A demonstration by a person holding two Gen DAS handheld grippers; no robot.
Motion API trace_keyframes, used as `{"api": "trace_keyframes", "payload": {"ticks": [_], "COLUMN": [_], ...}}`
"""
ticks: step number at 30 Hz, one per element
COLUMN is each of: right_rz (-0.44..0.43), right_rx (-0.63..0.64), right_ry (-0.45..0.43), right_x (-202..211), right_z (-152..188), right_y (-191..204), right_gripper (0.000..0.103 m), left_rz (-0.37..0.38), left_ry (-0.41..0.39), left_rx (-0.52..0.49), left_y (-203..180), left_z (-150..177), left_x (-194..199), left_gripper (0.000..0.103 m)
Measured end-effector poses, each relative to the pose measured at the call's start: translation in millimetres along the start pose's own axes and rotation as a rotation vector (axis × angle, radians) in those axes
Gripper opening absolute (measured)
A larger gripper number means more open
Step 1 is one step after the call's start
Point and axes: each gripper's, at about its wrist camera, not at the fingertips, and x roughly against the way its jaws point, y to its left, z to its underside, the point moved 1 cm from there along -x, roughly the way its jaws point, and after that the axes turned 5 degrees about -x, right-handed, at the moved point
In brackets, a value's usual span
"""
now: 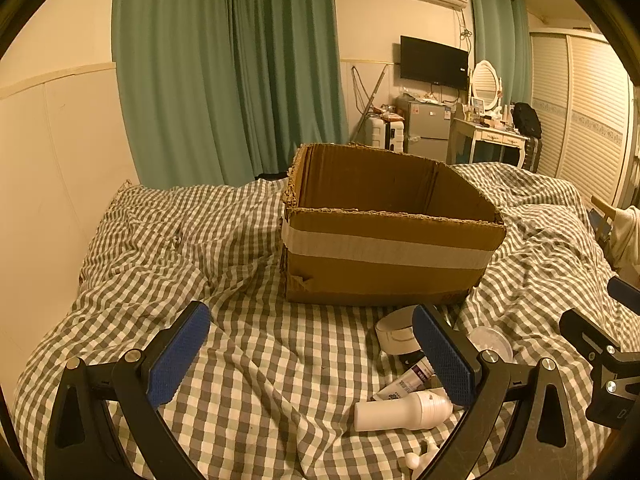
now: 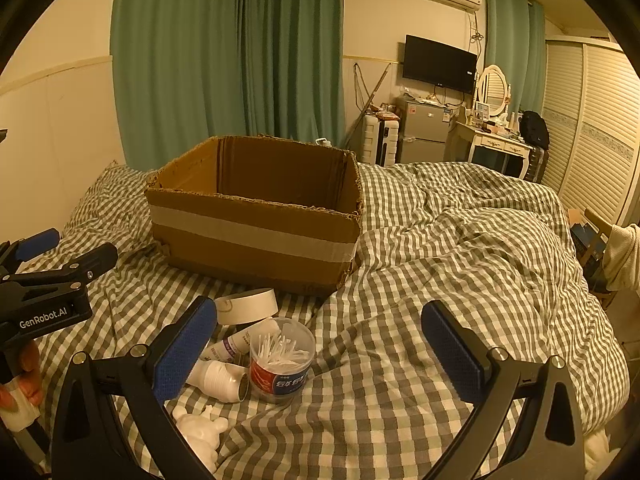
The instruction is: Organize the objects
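Cardboard box [image 1: 384,236] ahead; both grippers' fingers [image 1: 178,354] apart, toiletries beside.

The box floor [image 2: 280,200] and the tube [image 1: 408,380] are partly hidden.

Open brown cardboard box [image 2: 256,236], pale tape band around it, upright, far centre on checked bed. Near it, clustered: white tape roll [image 2: 246,306] on edge, clear cotton-swab tub [image 2: 280,362] upright, white bottle [image 1: 402,410] lying, white-purple tube [image 1: 408,382] lying, white figurine [image 2: 202,432] nearest.
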Motion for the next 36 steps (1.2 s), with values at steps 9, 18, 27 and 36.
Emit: {"api": "trace_keyframes", "payload": {"ticks": [9, 18, 27, 36], "right_rz": [-0.015, -0.021, -0.005, -0.024], "right_rx": [0.000, 0.003, 0.009, 0.011], "right_ry": [0.004, 0.005, 0.001, 0.011], "right_x": [0.9, 1.6, 2.1, 0.3], "right_z": [0.4, -0.1, -0.3, 0.6], "right_y": [-0.6, 1.6, 2.1, 1.3], "right_gripper": [0.100, 0.099, 0.099, 0.099], "left_rz": [0.005, 0.008, 0.012, 0.014], "left_ry": [0.006, 0.009, 0.026, 0.037], "left_rx": [0.001, -0.003, -0.009, -0.018], "left_y": [-1.5, -3.1, -5.1, -7.2], "left_z": [0.9, 0.9, 3.2, 5.7], "left_x": [0.3, -0.1, -3.4, -6.0], "left_gripper": [0.103, 0.103, 0.103, 0.103]}}
